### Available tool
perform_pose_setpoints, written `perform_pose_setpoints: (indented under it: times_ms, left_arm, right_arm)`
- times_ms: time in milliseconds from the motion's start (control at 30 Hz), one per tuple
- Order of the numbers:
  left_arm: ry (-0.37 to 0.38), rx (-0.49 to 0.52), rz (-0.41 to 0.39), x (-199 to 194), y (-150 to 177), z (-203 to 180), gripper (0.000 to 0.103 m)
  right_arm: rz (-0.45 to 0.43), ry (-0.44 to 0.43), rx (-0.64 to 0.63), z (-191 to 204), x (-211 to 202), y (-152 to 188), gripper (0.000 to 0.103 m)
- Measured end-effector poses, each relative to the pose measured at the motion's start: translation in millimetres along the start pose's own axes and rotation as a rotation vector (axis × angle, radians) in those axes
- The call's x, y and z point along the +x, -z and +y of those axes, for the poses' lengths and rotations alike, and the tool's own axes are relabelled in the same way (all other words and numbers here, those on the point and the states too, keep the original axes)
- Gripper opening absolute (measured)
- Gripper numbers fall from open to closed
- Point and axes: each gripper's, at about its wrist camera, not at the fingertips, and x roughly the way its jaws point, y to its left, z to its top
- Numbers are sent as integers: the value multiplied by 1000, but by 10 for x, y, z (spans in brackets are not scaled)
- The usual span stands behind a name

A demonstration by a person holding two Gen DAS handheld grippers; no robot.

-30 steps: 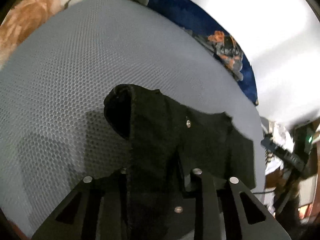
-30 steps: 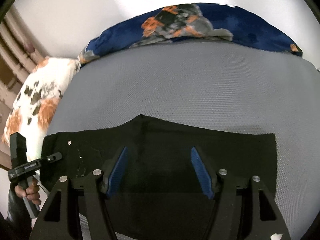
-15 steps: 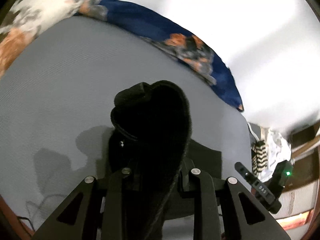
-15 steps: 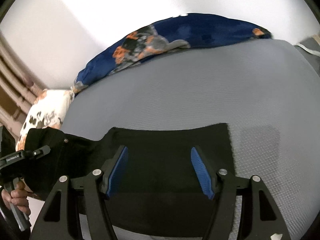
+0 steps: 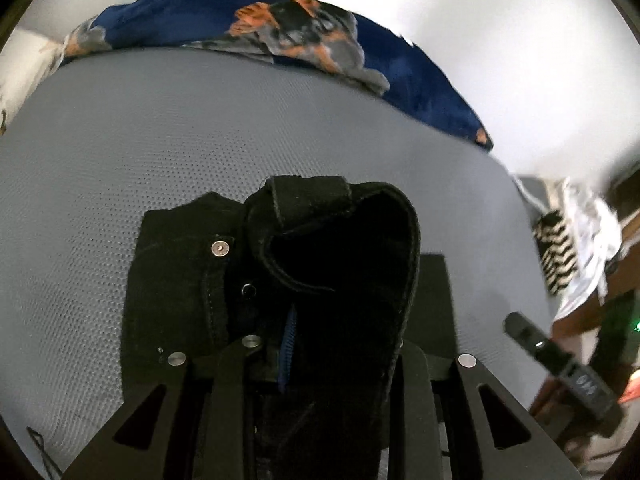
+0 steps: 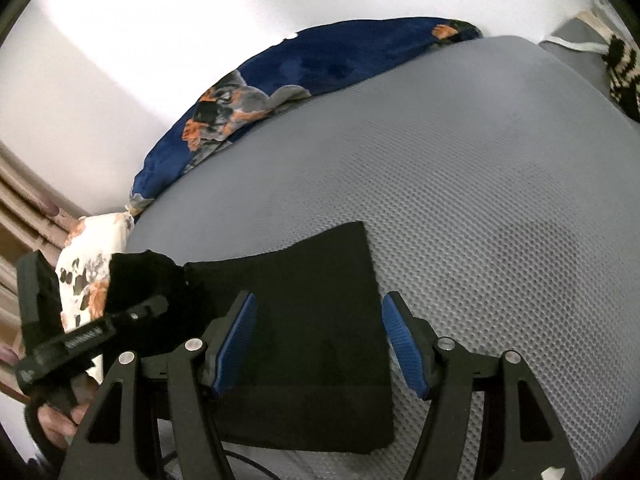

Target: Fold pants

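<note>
Carried across since a second ago, the waistband end of the one pair of black pants (image 5: 344, 264) now hangs over their flat part, clenched in the left gripper (image 5: 320, 356). Right gripper (image 6: 316, 336) hovers with jaws released above the folded part on the grey bed (image 6: 480, 184), near its front edge.

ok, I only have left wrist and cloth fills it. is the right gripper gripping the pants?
Observer: No. The right gripper is open, with the pants lying flat beneath it.
Operator: Where over them?
Observer: At their right edge. One pad is above the cloth, the other above the grey mat.
Operator: Flat part tidy?
Observer: Yes, a flat rectangle. Only the end in the left gripper is raised.
</note>
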Motion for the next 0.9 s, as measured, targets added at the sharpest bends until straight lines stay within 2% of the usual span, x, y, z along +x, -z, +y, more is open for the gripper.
perform_pose_setpoints:
  times_ms: [167, 233, 300, 367, 500, 600, 767, 833, 900]
  left_arm:
    - [-6, 18, 1, 86, 38, -60, 30]
    - [7, 22, -3, 78, 40, -58, 35]
    - [85, 28, -15, 2, 49, -49, 58]
    - [148, 43, -45, -120, 58, -93, 65]
    - [179, 83, -111, -356, 48, -78, 71]
    - [114, 65, -144, -460, 55, 125, 73]
    - [-58, -14, -136, -464, 117, 670, 73]
    - [-126, -51, -123, -450, 175, 895, 73]
    - [-160, -75, -100, -427, 225, 1062, 73]
  right_arm:
    - [1, -3, 13, -73, 2, -6, 63]
    - [2, 0, 10, -83, 2, -15, 63]
    - [6, 0, 5, -79, 19, -32, 63]
    - [18, 5, -7, -61, 52, -52, 63]
    - [51, -5, -41, -7, 130, -82, 63]
    - [121, -79, -79, 64, 249, -95, 63]
    - [273, -248, -124, 200, 535, -89, 63]
    - [316, -268, -141, 267, 654, -87, 63]
    - [350, -286, -161, 324, 766, -86, 64]
